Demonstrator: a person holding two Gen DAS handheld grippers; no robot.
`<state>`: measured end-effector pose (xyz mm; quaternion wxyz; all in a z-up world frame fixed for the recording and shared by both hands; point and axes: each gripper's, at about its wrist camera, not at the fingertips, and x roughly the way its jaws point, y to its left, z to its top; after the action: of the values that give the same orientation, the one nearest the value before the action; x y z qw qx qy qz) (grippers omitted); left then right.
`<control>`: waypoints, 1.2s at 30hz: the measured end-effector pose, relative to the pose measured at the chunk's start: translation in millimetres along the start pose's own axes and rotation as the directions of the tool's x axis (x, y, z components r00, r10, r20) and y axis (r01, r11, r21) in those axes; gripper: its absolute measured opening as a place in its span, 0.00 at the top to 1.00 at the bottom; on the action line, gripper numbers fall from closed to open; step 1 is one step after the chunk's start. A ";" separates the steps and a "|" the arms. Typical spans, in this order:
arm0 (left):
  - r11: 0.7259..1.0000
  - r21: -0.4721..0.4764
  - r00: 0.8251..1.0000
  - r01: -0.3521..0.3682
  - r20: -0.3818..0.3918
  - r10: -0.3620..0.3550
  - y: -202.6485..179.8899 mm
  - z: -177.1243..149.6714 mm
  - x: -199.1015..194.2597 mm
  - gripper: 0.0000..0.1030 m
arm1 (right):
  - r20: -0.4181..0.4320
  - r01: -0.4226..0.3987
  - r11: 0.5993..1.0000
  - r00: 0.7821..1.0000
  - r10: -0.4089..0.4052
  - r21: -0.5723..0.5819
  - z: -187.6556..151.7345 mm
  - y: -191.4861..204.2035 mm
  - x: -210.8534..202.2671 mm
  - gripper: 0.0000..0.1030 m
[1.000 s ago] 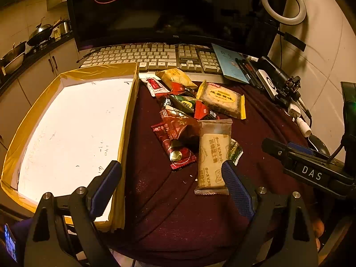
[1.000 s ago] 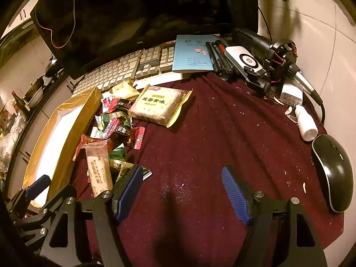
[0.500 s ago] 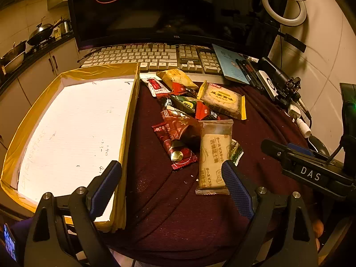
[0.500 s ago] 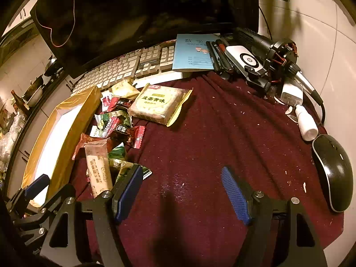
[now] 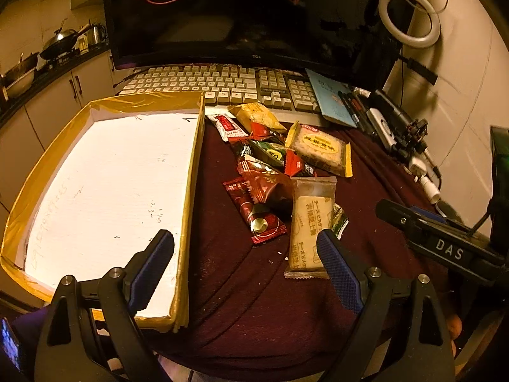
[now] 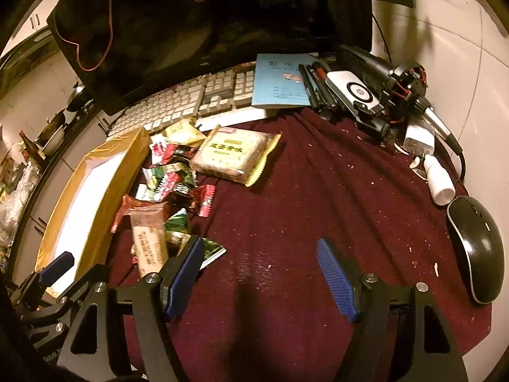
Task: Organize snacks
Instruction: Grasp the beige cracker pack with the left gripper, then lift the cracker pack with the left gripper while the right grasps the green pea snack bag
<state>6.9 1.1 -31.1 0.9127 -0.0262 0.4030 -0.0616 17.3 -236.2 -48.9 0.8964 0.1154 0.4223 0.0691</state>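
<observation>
A pile of wrapped snacks lies on the maroon cloth (image 5: 241,273) beside a shallow white box (image 5: 105,187) with yellow-taped walls, which holds nothing. Nearest me is a long pale cracker pack (image 5: 310,222) (image 6: 149,245), then a dark red candy wrapper (image 5: 254,216) and a large yellow-edged biscuit pack (image 5: 319,149) (image 6: 232,154). My left gripper (image 5: 245,261) hangs open above the cloth, its right finger over the cracker pack's near end. My right gripper (image 6: 259,273) stands open over bare cloth right of the pile. The right gripper's body shows in the left wrist view (image 5: 445,248).
Behind the pile lie a keyboard (image 5: 222,86) and a dark monitor (image 5: 254,16). A blue booklet (image 6: 283,79), pens, a power bank (image 6: 353,90), a charger and a small white bottle (image 6: 437,178) crowd the right back. A black mouse (image 6: 477,248) sits at the right edge.
Both grippers have shifted slightly; the left view has dropped back a little. Nothing has been taken hold of, and the snacks lie as before.
</observation>
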 end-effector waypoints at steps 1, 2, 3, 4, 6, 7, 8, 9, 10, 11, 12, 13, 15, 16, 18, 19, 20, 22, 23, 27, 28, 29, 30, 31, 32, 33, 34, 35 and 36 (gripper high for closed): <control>1.000 -0.009 1.000 0.018 -0.001 -0.018 2.5 0.6 -0.2 0.11 | 0.010 -0.005 1.000 1.000 0.005 -0.006 -0.6 0.6 -2.9 0.27; 0.999 -0.016 0.999 0.040 -0.005 -0.040 4.0 1.1 0.0 0.11 | 0.019 -0.010 1.000 1.000 0.010 -0.013 -1.2 0.8 -5.4 0.28; 0.998 -0.018 0.998 0.058 -0.008 -0.058 4.7 1.0 0.1 0.11 | 0.023 -0.014 1.000 1.000 0.014 -0.016 -1.9 0.0 -7.1 0.28; 0.997 -0.017 0.997 0.078 -0.010 -0.078 4.0 1.3 0.2 0.11 | 0.025 -0.021 1.000 0.999 0.022 -0.013 -2.4 -1.7 -7.7 0.28; 0.996 -0.007 0.996 0.087 -0.010 -0.087 0.6 2.1 0.4 0.11 | 0.025 -0.036 0.999 0.999 0.036 -0.001 -2.3 -7.4 -6.8 0.28; 0.996 0.001 0.996 0.088 -0.008 -0.088 -1.4 2.5 0.6 0.11 | 0.021 -0.040 0.999 0.999 0.039 0.008 -1.5 -9.9 -4.8 0.28; 0.996 0.011 0.996 0.092 -0.008 -0.092 -4.3 3.3 1.5 0.11 | 0.013 -0.053 0.998 0.999 0.053 0.020 -0.7 -12.7 -1.6 0.29; 0.995 0.011 0.995 0.099 -0.014 -0.099 -6.1 4.4 2.8 0.11 | 0.001 -0.082 0.996 0.997 0.082 0.028 0.2 -14.1 2.0 0.30; 0.994 0.005 0.993 0.113 -0.020 -0.112 -7.8 5.1 2.2 0.11 | -0.006 -0.107 0.994 0.994 0.107 0.027 0.5 -13.7 4.6 0.30; 0.991 0.011 0.991 0.131 -0.024 -0.130 -12.0 7.0 4.4 0.11 | -0.009 -0.122 0.992 0.992 0.123 0.023 0.6 -13.1 6.7 0.32; 0.990 0.018 0.990 0.141 -0.025 -0.141 -14.9 8.1 7.2 0.11 | -0.009 -0.119 0.993 0.993 0.119 0.020 0.8 -12.5 8.2 0.32; 0.988 0.023 0.988 0.150 -0.033 -0.149 -19.2 9.9 11.0 0.12 | -0.008 -0.116 0.993 0.993 0.116 0.018 1.2 -12.3 8.8 0.32; 0.986 0.041 0.985 0.164 -0.055 -0.161 -29.1 11.4 21.2 0.20 | -0.002 -0.124 0.992 0.992 0.124 0.024 1.3 -14.9 9.5 0.32; 0.985 0.048 0.984 0.164 -0.071 -0.161 -32.7 11.0 26.3 0.27 | -0.001 -0.122 0.992 0.992 0.123 0.028 1.0 -16.7 9.9 0.32; 0.985 0.054 0.983 0.162 -0.101 -0.156 -38.0 8.5 37.1 0.35 | -0.002 -0.117 0.993 0.993 0.117 0.034 0.8 -20.2 11.3 0.31; 0.987 0.052 0.983 0.152 -0.111 -0.146 -39.6 7.3 40.6 0.41 | -0.004 -0.118 0.992 0.993 0.118 0.037 0.9 -21.9 12.0 0.31; 0.989 0.058 0.985 0.136 -0.118 -0.129 -41.2 5.7 44.7 0.44 | -0.006 -0.115 0.992 0.993 0.115 0.043 1.1 -23.8 13.0 0.31; 0.989 0.062 0.983 0.135 -0.131 -0.126 -41.7 1.9 52.7 0.64 | -0.010 -0.113 0.992 0.994 0.113 0.052 1.5 -25.5 14.5 0.31; 0.988 0.050 0.981 0.146 -0.138 -0.138 -40.2 -0.6 54.7 0.71 | -0.013 -0.111 0.993 0.994 0.112 0.050 1.6 -24.9 15.7 0.32; 0.986 0.027 0.982 0.164 -0.095 -0.161 -30.1 -4.3 41.2 0.71 | -0.016 -0.104 0.994 0.994 0.104 0.033 0.5 -19.3 16.8 0.31; 0.985 0.024 0.982 0.172 -0.090 -0.169 -27.6 -4.9 36.1 0.71 | -0.014 -0.102 0.994 0.995 0.103 0.025 1.2 -17.5 17.6 0.32; 0.983 0.020 0.980 0.181 -0.083 -0.178 -25.2 -4.8 32.8 0.71 | -0.014 -0.103 0.995 0.995 0.103 0.015 1.7 -14.3 18.0 0.31; 0.981 0.009 0.979 0.191 -0.071 -0.190 -21.5 -4.4 28.2 0.71 | -0.014 -0.103 0.995 0.995 0.103 0.005 2.3 -11.8 18.8 0.31; 0.980 -0.005 0.978 0.198 -0.058 -0.198 -18.0 -3.5 23.8 0.71 | -0.015 -0.106 0.994 0.994 0.106 -0.007 3.1 -8.4 19.8 0.31; 0.978 -0.026 0.977 0.209 -0.040 -0.209 -12.7 -2.6 17.5 0.71 | -0.017 -0.112 0.993 0.994 0.112 -0.019 3.6 -4.4 20.8 0.31; 0.976 -0.039 0.976 0.216 -0.028 -0.217 -8.8 -1.0 13.7 0.71 | -0.020 -0.120 0.992 0.993 0.120 -0.032 4.1 0.2 21.9 0.31; 0.974 -0.053 0.975 0.220 -0.014 -0.221 -4.4 0.3 9.2 0.71 | -0.022 -0.128 0.991 0.992 0.128 -0.041 4.4 4.1 22.8 0.31; 0.973 -0.070 0.975 0.221 0.009 -0.221 0.8 2.1 2.6 0.71 | -0.025 -0.142 0.988 0.990 0.141 -0.054 4.7 9.3 23.7 0.31; 0.973 -0.076 0.976 0.219 0.024 -0.218 3.4 4.2 -0.2 0.71 | -0.028 -0.151 0.986 0.988 0.150 -0.073 5.0 15.5 25.0 0.31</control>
<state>10.1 4.5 -28.5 0.9018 -0.1065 0.3926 -0.1456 36.6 -216.5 -60.3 0.8875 0.1123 0.4196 0.1537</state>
